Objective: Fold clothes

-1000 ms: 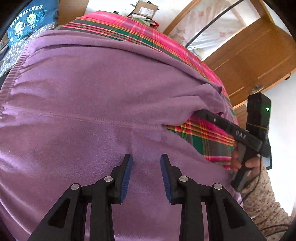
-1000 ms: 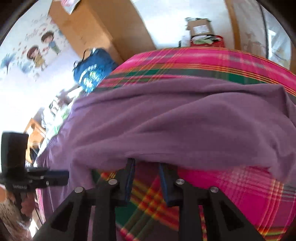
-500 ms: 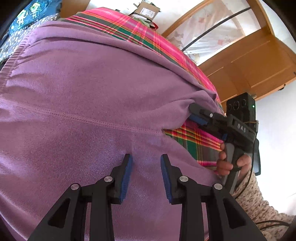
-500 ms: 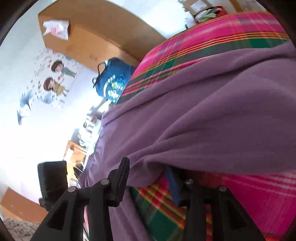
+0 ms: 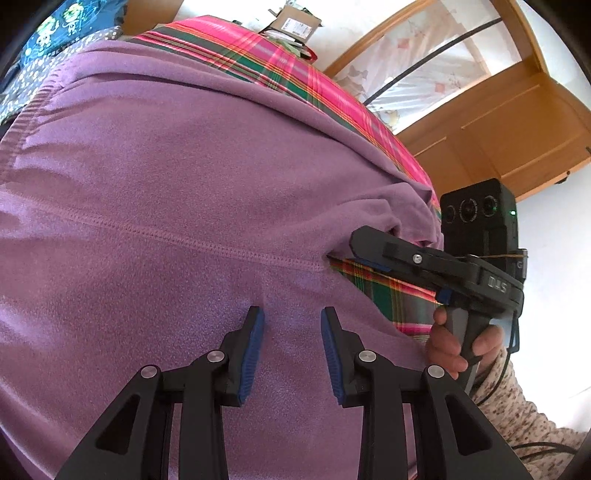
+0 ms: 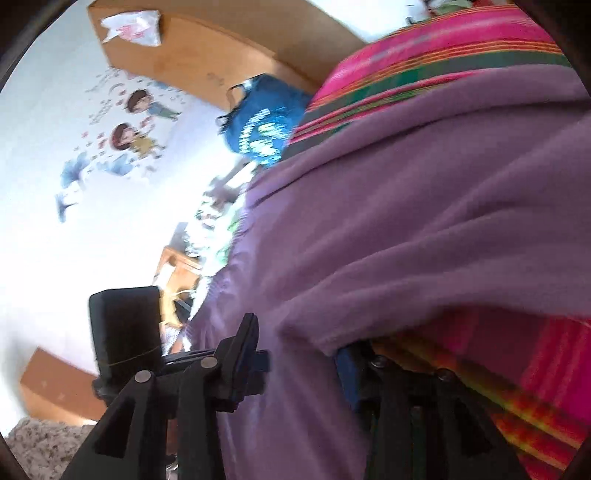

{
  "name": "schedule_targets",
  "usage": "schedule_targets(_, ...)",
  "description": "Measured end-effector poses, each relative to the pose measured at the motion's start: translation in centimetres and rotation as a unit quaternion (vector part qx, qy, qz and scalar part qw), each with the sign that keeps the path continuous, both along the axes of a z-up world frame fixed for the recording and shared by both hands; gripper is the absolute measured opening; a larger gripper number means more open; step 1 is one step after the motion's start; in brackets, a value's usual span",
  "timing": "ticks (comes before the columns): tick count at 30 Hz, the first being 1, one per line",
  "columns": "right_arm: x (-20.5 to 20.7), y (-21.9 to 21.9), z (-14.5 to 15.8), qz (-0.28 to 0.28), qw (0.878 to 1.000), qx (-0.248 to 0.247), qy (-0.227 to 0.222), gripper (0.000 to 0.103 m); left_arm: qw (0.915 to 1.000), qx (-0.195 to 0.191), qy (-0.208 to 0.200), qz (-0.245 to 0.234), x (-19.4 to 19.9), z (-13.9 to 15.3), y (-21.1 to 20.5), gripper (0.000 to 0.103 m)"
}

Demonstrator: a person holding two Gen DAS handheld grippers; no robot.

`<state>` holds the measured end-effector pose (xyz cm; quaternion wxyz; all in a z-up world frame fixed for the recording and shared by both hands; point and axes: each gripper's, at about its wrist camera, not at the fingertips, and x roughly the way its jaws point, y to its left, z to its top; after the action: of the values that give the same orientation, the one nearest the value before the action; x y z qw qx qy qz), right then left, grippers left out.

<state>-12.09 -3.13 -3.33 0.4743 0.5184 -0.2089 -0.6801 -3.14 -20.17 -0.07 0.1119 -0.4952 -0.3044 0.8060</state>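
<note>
A purple fleece garment [image 5: 177, 192] lies spread over a plaid bedspread [image 5: 380, 291] and fills most of both views. My left gripper [image 5: 291, 325] hovers low over its near part, just below a stitched seam, open with only flat cloth under the gap. My right gripper [image 5: 360, 251] reaches in from the right at the folded edge of the garment. In the right wrist view that gripper [image 6: 297, 339] stands open, and the garment's [image 6: 424, 221] thick fold edge lies between its fingers. Its right finger is partly hidden under the cloth.
A person's hand [image 5: 447, 347] holds the right gripper's handle. A wooden wardrobe [image 5: 517, 129] stands at the right, a cardboard box [image 5: 291, 26] beyond the bed's far end. A blue bag [image 6: 266, 125] sits by the bed's far left corner, below a wooden headboard [image 6: 207, 55].
The right gripper's jaws have widened around the fold edge, and it has swung and tilted so the room's left wall shows. The left gripper has stayed almost still.
</note>
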Motion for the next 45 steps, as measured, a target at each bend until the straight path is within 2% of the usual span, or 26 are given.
schedule_targets(4,-1.0,0.3,0.6,-0.028,0.999,0.002,0.025,0.041,1.0000,0.003,0.002,0.000,0.1,-0.1,-0.1,0.033)
schedule_targets(7,-1.6,0.5,0.3,-0.039,0.999,-0.002,0.014,0.041,1.0000,0.007,0.002,0.002,0.1,-0.2,-0.2,0.033)
schedule_targets(10,-1.1,0.1,0.1,-0.016,1.000,-0.011,0.005,0.041,1.0000,0.008,0.002,0.002,0.1,-0.2,-0.3,0.033)
schedule_targets(15,-0.8,-1.5,-0.8,0.014,1.000,0.017,0.004,0.041,0.9999,0.011,0.002,0.002,-0.2,-0.2,-0.1,0.033)
schedule_targets(21,-0.1,-4.2,0.2,0.065,0.995,0.057,0.045,0.041,0.9998,0.018,0.000,0.005,0.1,-0.2,-0.5,0.033)
schedule_targets(25,-0.1,-2.0,1.5,0.073,0.997,0.005,0.022,0.028,0.9998,0.019,-0.001,0.006,0.4,-0.3,-0.6,0.033)
schedule_targets(29,-0.4,-0.1,1.1,0.073,0.995,-0.055,-0.038,0.027,0.9995,0.027,-0.009,0.010,0.5,-0.3,-1.0,0.033)
schedule_targets(34,-0.7,0.0,-1.0,0.069,0.993,-0.063,-0.074,0.028,0.9992,0.030,-0.015,0.023,0.7,-0.3,-1.8,0.034)
schedule_targets(36,-0.7,-0.3,-1.3,0.069,0.995,-0.045,-0.064,0.028,0.9991,0.030,-0.016,0.025,0.9,-0.3,-1.9,0.034)
schedule_targets(38,-0.6,-0.6,-1.4,0.068,0.996,-0.019,-0.046,0.036,0.9990,0.031,-0.017,0.027,0.9,-0.3,-2.0,0.034)
schedule_targets(42,0.3,-2.0,-0.6,0.077,0.997,0.024,0.005,0.036,0.9989,0.032,-0.017,0.029,0.7,-0.2,-2.1,0.034)
schedule_targets(44,1.5,-2.5,0.3,0.082,0.995,0.047,0.043,0.020,0.9989,0.033,-0.017,0.028,0.7,0.0,-2.2,0.034)
schedule_targets(45,2.1,-2.8,0.7,0.086,0.993,0.061,0.062,0.020,0.9988,0.035,-0.017,0.028,0.7,-0.1,-2.3,0.034)
